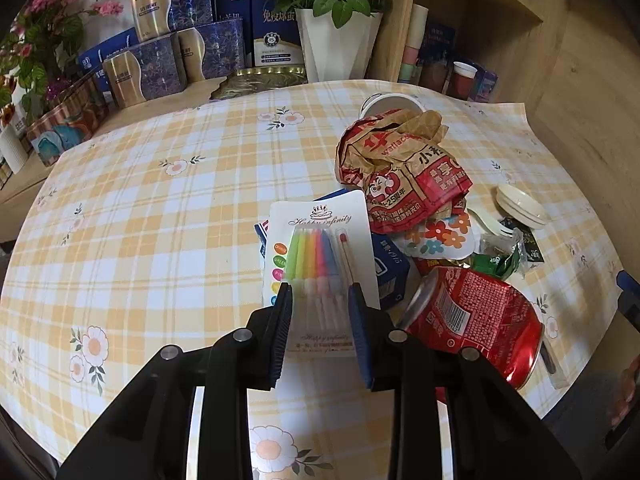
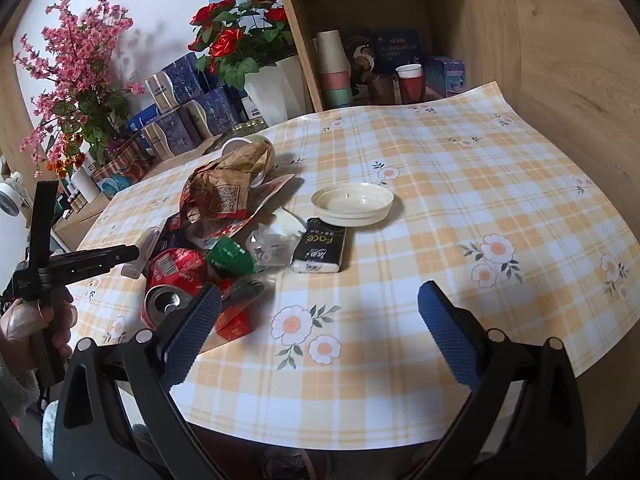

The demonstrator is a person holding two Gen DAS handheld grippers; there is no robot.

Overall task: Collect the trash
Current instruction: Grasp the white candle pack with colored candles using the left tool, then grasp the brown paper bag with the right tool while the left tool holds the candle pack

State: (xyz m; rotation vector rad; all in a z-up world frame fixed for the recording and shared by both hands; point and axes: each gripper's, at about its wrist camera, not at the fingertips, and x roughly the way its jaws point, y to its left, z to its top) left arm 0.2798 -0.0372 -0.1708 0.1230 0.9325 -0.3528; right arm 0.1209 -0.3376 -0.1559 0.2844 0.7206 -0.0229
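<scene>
Left gripper point(image 1: 320, 296) clamps white candle card point(image 1: 320, 216); right gripper point(image 2: 320, 304) wide open, empty, over yellow plaid tablecloth point(image 2: 460, 184); wooden shelf point(image 2: 384, 20) beyond.

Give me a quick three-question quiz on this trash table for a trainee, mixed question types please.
1. True or false: the red can stands upright.
2. In the left wrist view, what shows between the fingers of the left gripper? A tissue pack; B candle pack; C lid.
3. Fill in: the right gripper is ___, with nothing between its fingers.
Key: 1 false, it lies crushed on its side; 2 B; 3 open.
</scene>
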